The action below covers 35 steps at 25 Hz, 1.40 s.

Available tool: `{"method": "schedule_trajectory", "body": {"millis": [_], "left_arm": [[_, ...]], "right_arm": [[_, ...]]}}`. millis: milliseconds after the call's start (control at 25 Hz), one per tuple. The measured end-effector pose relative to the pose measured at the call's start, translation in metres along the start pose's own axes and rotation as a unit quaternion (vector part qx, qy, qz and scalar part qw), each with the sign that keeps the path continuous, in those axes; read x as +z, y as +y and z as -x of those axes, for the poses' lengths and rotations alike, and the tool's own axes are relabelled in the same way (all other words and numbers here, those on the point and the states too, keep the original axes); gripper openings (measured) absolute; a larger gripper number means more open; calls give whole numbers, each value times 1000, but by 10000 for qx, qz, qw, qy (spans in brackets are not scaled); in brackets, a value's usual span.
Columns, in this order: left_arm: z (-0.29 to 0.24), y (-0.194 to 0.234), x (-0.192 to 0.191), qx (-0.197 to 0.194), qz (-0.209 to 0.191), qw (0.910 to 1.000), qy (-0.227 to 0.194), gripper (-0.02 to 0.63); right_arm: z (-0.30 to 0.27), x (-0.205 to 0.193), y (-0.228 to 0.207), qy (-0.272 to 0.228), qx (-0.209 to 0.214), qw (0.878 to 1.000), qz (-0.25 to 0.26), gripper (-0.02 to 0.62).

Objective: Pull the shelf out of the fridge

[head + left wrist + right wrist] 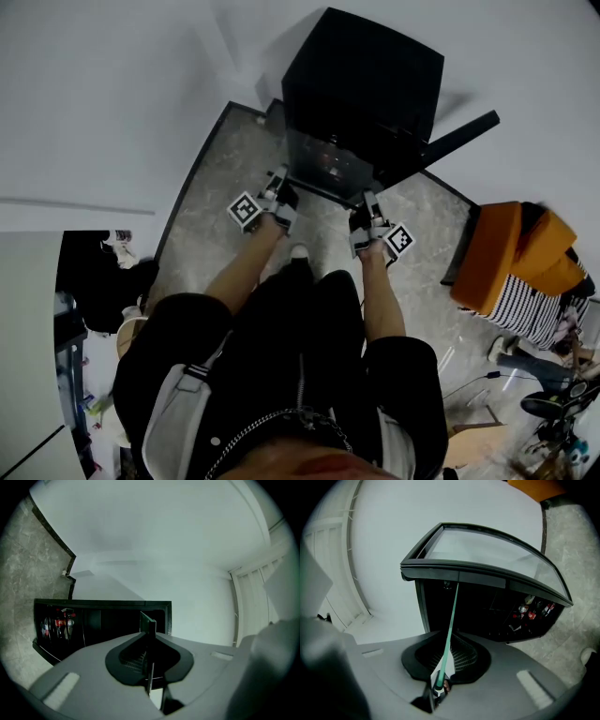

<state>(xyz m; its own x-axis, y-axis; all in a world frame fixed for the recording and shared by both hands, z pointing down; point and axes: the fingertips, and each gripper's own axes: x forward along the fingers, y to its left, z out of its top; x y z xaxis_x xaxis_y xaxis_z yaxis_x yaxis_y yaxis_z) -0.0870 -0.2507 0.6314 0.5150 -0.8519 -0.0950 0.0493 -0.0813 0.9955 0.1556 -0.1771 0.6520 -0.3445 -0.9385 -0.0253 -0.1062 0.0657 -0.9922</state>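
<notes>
A small black fridge (366,75) stands on the floor against the white wall, with its door (464,136) swung open to the right. A glass shelf (323,167) sticks out of its front, level. My left gripper (280,192) grips the shelf's left edge and my right gripper (365,214) its right edge. In the left gripper view the jaws of the gripper (149,637) are shut on the pane (148,623), seen edge-on. In the right gripper view the gripper (450,637) pinches the green glass edge (454,602). Bottles (532,611) show in the dark interior.
The open glass door (487,550) hangs beside the right gripper. An orange seat (492,248) with striped cloth (525,314) stands on the marble floor (225,178) at the right. Clutter lies at the lower right (553,412). The holder's dark-trousered legs (309,309) are below the grippers.
</notes>
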Motion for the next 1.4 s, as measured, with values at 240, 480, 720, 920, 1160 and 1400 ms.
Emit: {"method": "schedule_trajectory", "body": {"millis": [240, 480, 720, 920, 1160, 1400], "left_arm": [[17, -10, -7, -60, 21, 9999, -87, 27], [43, -22, -20, -143, -6, 9997, -208, 29], [77, -26, -32, -104, -55, 9995, -302, 29], [101, -37, -43, -258, -66, 9991, -318, 29], [138, -42, -58, -252, -124, 9991, -318, 31], [170, -55, -71, -304, -159, 9989, -305, 31]], "right_arm": [[12, -4, 7, 148, 0, 9998, 157, 32], [36, -15, 17, 282, 77, 9994, 158, 35], [60, -29, 25, 402, 163, 9988, 238, 36], [84, -40, 29, 424, 198, 9984, 320, 37], [117, -58, 37, 521, 242, 9976, 379, 40], [148, -76, 47, 444, 341, 9977, 374, 41]]}}
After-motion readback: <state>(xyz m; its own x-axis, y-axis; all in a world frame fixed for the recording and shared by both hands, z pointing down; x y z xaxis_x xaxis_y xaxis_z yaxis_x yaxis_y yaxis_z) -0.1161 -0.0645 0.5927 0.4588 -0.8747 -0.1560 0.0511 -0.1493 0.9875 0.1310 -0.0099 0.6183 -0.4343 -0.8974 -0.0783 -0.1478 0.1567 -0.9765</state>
